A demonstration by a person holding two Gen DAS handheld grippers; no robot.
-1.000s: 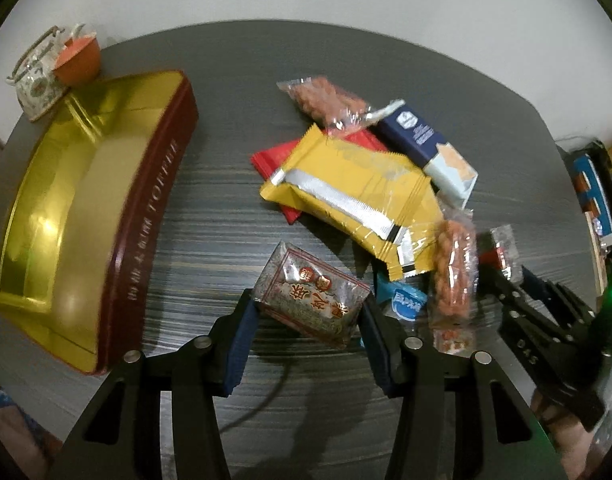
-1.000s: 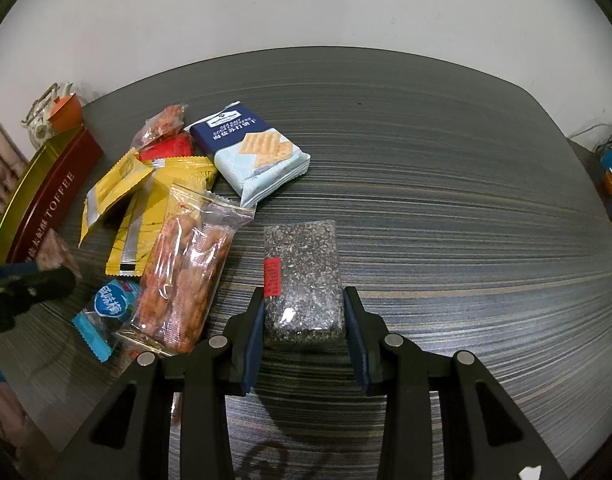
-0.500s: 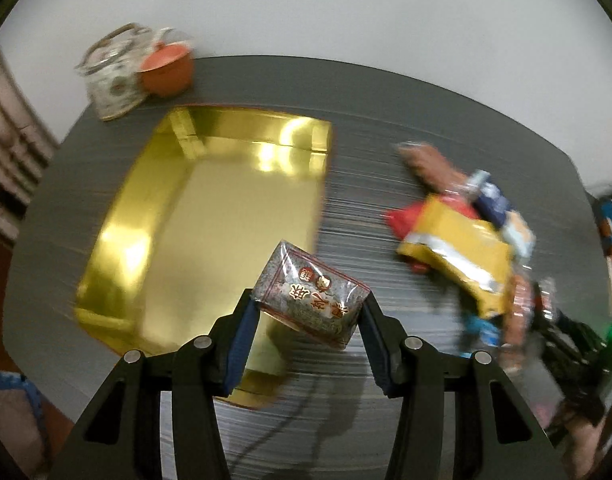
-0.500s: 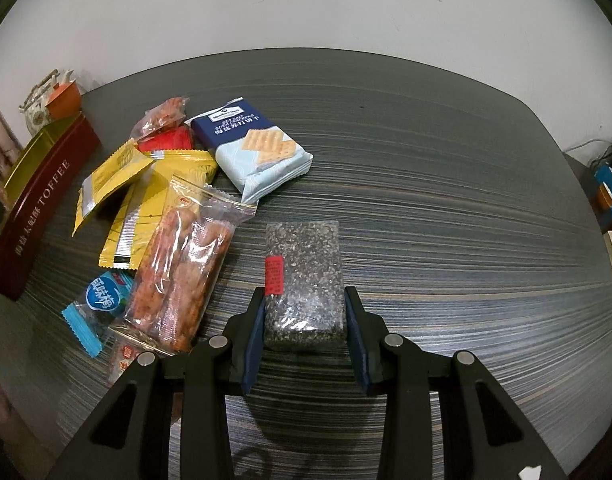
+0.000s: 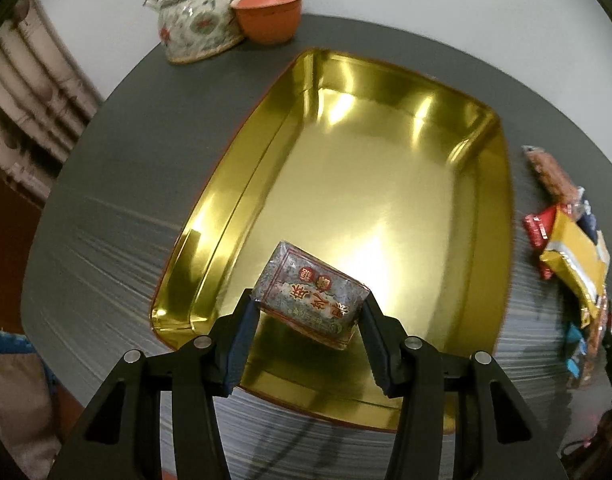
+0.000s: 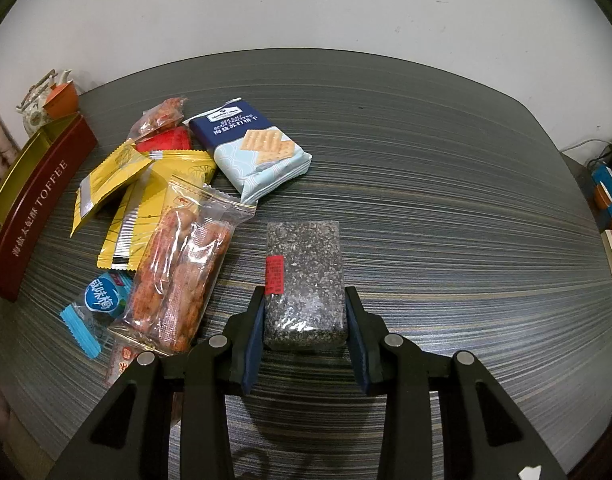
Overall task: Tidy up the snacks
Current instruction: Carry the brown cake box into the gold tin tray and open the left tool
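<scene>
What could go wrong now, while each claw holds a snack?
The left claw holds the candy pack tilted, near the tin's front wall; released here, it may land askew. The right claw grips only the near end of the sesame bar, so it might pivot or slip.

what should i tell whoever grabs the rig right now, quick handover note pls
Left gripper: shut on the red-label snack pack, held over the gold tin; nothing lies in the tin.
Right gripper: fingers around the dark seed bar, which looks to be lying on the table.
Left to do: release the pack into the tin, then bring over the seed bar and the pile: cracker pack, yellow packets, clear orange snack bag.
</scene>
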